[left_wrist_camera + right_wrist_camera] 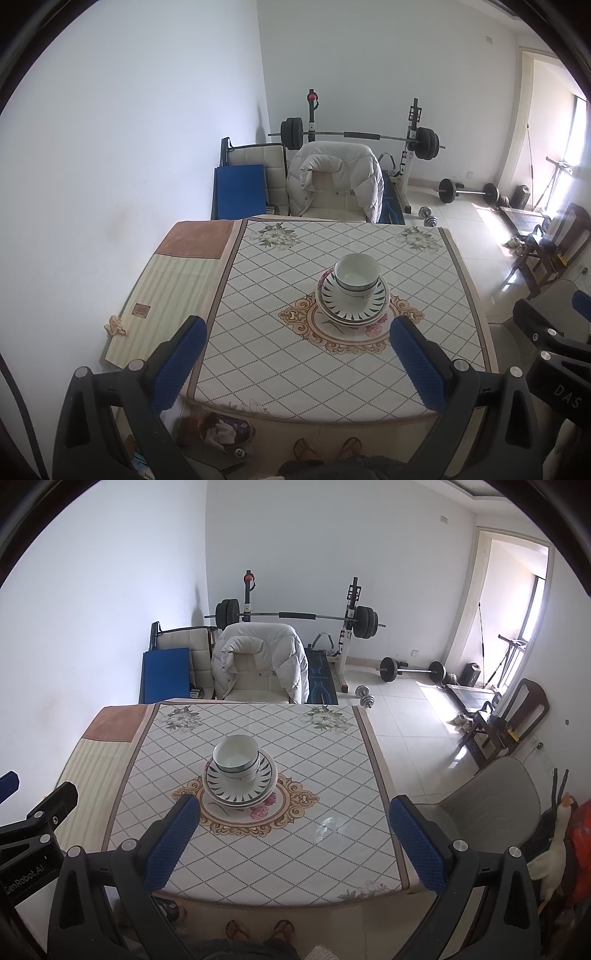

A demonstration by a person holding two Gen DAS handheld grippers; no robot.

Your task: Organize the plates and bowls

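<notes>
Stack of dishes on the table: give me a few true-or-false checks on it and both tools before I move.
1. The bowls sit nested on top of the plates. True.
2. The left tool is shut on a bowl. False: it is open and empty.
3. The right tool is open, short of the stack. True.
4. The stack sits at the table's near edge. False: it sits near the middle, on the round ornament.
</notes>
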